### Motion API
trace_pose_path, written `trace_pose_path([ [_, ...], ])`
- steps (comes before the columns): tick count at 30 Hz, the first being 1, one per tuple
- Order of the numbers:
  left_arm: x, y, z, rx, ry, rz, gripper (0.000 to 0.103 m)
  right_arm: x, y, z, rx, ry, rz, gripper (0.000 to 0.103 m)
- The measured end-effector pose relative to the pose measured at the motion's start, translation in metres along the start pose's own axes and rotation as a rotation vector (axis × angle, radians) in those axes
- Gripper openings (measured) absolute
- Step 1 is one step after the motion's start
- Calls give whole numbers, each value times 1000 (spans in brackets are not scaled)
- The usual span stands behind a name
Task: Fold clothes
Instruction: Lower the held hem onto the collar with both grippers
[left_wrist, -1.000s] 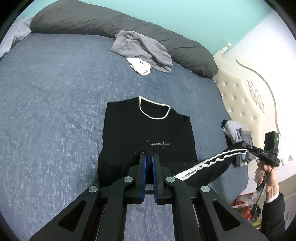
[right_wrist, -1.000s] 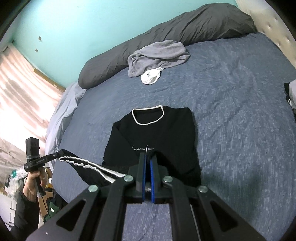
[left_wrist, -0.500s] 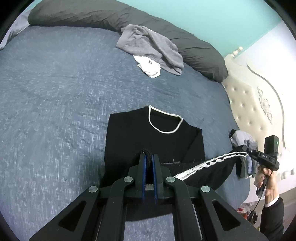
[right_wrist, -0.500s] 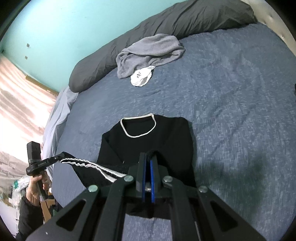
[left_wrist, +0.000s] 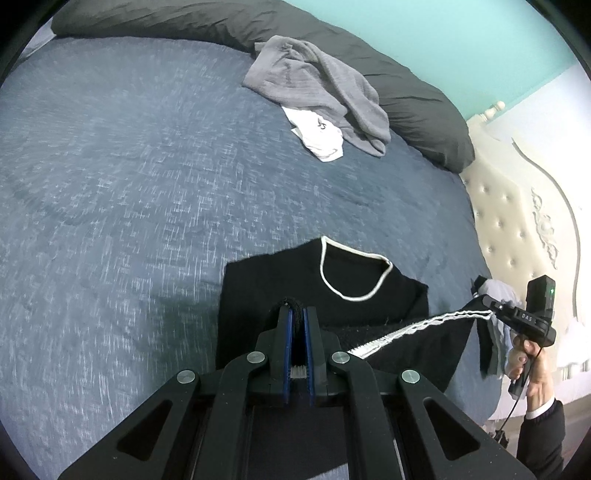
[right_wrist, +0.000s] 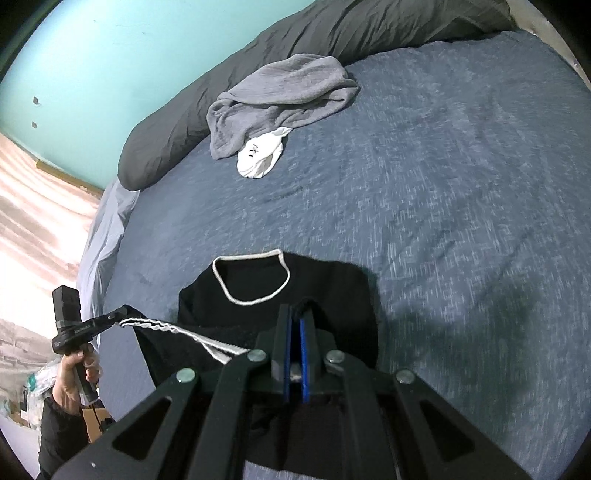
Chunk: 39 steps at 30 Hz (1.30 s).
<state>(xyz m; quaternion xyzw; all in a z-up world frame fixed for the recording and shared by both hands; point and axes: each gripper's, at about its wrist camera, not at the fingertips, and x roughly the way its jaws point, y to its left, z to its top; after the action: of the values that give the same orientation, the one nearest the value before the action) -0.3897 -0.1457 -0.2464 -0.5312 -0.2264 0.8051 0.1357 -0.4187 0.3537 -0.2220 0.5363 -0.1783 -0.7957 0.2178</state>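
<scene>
Left wrist view: your left gripper (left_wrist: 297, 314) has its fingers pressed together on a bunched corner of the black sweater (left_wrist: 280, 288), at the hem end. The sweater's upper half lies flat on the blue bedspread (left_wrist: 147, 184), white-trimmed neckline (left_wrist: 354, 275) facing up. The hem, edged in white trim (left_wrist: 424, 325), hangs in the air between your two grippers, stretched toward your right gripper (left_wrist: 491, 314), which grips the far corner at the right of this view. My judgement: the bottom-to-top fold is under way but not laid down; the hem has yet to reach the shoulders, and smoothing remains.

Count here: one black sweater in hand, one crumpled grey garment (left_wrist: 321, 74) and one white item (left_wrist: 317, 136) partly under it, both unfolded near the dark bolster (left_wrist: 406, 96). A small heap of clothes (left_wrist: 495, 291) sits at the bed's right edge; its number cannot be told.

Right wrist view: your right gripper (right_wrist: 295, 317) is likewise clamped on black fabric of the sweater (right_wrist: 332, 280). Your left gripper (right_wrist: 118, 316) holds the other hem corner out to the left, trim (right_wrist: 177, 330) taut between them. Same count: one grey garment (right_wrist: 280, 88), one white item (right_wrist: 260, 157), well apart from the sweater. At least two pieces appear left to fold.
</scene>
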Motion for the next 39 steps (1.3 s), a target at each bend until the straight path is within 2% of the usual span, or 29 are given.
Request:
trace_pose_path([
  [11, 40, 15, 32, -16, 2, 4, 6, 41, -21, 34, 30, 9, -14, 3],
  [21, 73, 31, 48, -45, 15, 20, 6, 74, -40, 52, 61, 23, -29, 3],
  [34, 106, 57, 45, -110, 21, 2, 7, 112, -66, 48, 119, 34, -5, 4],
  [39, 112, 59, 44, -121, 25, -35, 9, 115, -67, 48, 123, 14, 11, 5],
])
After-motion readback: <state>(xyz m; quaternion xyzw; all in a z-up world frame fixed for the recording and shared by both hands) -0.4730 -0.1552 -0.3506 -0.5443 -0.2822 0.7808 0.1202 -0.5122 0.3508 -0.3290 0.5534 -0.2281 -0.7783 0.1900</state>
